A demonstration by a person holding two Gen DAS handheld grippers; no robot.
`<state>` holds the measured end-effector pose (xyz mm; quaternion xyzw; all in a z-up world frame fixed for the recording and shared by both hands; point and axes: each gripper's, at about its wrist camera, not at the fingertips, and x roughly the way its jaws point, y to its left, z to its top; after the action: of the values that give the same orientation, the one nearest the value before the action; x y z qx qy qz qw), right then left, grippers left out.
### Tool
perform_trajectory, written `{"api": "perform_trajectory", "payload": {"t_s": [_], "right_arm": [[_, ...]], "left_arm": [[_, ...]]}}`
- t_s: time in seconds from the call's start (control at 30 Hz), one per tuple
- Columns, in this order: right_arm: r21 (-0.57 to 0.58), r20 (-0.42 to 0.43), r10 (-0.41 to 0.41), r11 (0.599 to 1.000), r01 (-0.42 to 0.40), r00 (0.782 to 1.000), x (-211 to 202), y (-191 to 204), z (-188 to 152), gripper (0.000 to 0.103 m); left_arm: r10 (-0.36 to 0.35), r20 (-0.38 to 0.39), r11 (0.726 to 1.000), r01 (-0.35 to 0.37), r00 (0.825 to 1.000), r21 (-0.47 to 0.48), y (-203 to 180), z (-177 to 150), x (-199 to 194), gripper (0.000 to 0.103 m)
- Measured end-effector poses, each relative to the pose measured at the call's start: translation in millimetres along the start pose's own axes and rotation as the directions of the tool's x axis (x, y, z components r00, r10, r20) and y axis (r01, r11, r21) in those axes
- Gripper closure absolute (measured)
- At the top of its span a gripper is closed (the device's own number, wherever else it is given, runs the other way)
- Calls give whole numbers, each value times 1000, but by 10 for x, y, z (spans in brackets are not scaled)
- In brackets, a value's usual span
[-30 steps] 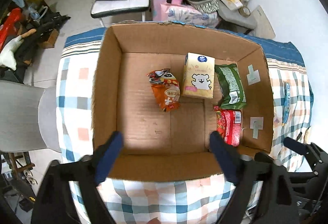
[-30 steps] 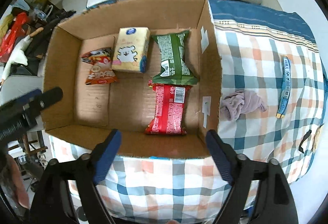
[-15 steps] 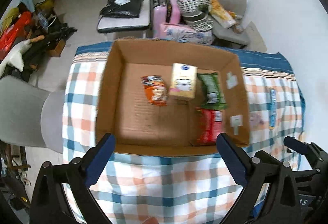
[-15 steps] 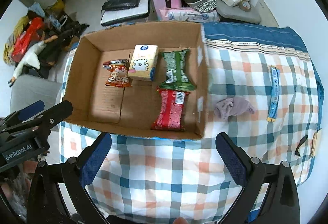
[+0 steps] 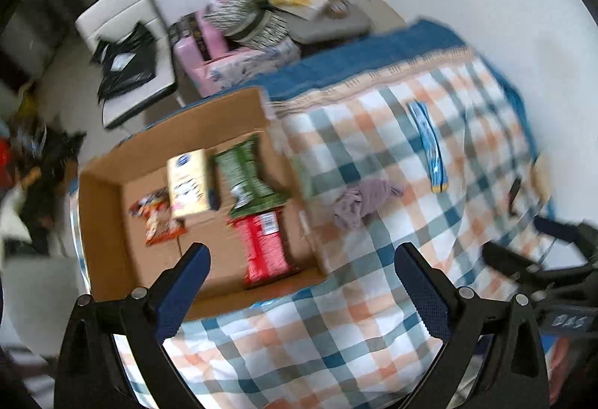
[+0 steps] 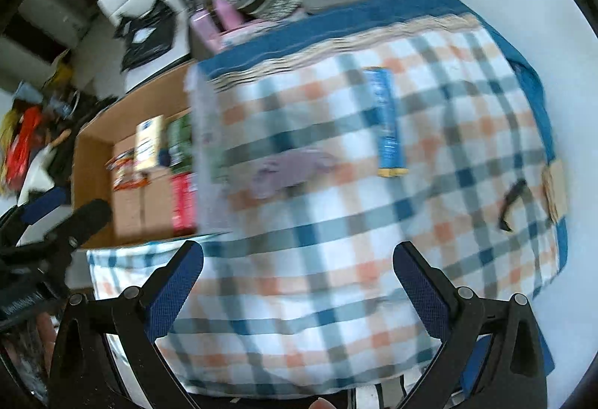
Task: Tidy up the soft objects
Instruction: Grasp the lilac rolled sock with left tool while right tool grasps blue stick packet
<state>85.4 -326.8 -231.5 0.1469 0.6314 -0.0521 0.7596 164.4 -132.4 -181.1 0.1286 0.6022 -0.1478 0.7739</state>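
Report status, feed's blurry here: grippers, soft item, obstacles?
Left gripper and right gripper open, empty. Purple cloth lies beside cardboard box. Nothing blocks it.

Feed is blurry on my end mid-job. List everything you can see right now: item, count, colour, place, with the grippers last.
cardboard box: 1, brown, open, left part of the table
tissue pack: 1, pale yellow, in the box, middle
orange snack bag: 1, orange, in the box, left of the tissue pack
green snack bag: 1, green, in the box, right side
red snack bag: 1, red, in the box, nearer than the green one
crumpled cloth: 1, mauve, on the tablecloth right of the box
blue tube: 1, blue with yellow end, right of the cloth
tablecloth: 1, blue, orange and white checks
left gripper: jaws open, empty
right gripper: jaws open, empty
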Motion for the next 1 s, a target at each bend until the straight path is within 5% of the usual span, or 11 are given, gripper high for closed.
{"api": "perform_trajectory", "payload": {"t_s": [0.17, 0.3, 0.67, 0.7, 0.77, 0.83, 1.0], "right_arm": [[87, -26, -22, 996, 24, 999, 158, -627, 99, 0], [117, -62, -36, 992, 43, 997, 358, -979, 161, 0], [120, -178, -18, 992, 40, 984, 1110, -1376, 448, 0], [114, -183, -18, 993, 40, 983, 1150, -1377, 481, 0], [105, -190, -13, 994, 33, 982, 1226, -1382, 567, 0], [94, -194, 5, 996, 13, 981, 1306, -1380, 673, 0], [93, -197, 54, 995, -36, 979, 1538, -1353, 967, 0]], "left_arm": [[97, -120, 976, -71, 988, 204, -622, 293, 621, 2], [185, -225, 942, -107, 957, 319, -949, 411, 1259, 2], [299, -381, 894, -117, 875, 433, -1233, 530, 2468, 4], [309, -385, 889, -120, 870, 443, -1246, 532, 2538, 8], [317, -410, 884, -110, 856, 454, -1258, 528, 2644, 33], [278, -451, 903, -70, 848, 424, -1256, 531, 2695, 48], [198, -462, 953, -61, 864, 296, -1170, 651, 2632, 56]]}}
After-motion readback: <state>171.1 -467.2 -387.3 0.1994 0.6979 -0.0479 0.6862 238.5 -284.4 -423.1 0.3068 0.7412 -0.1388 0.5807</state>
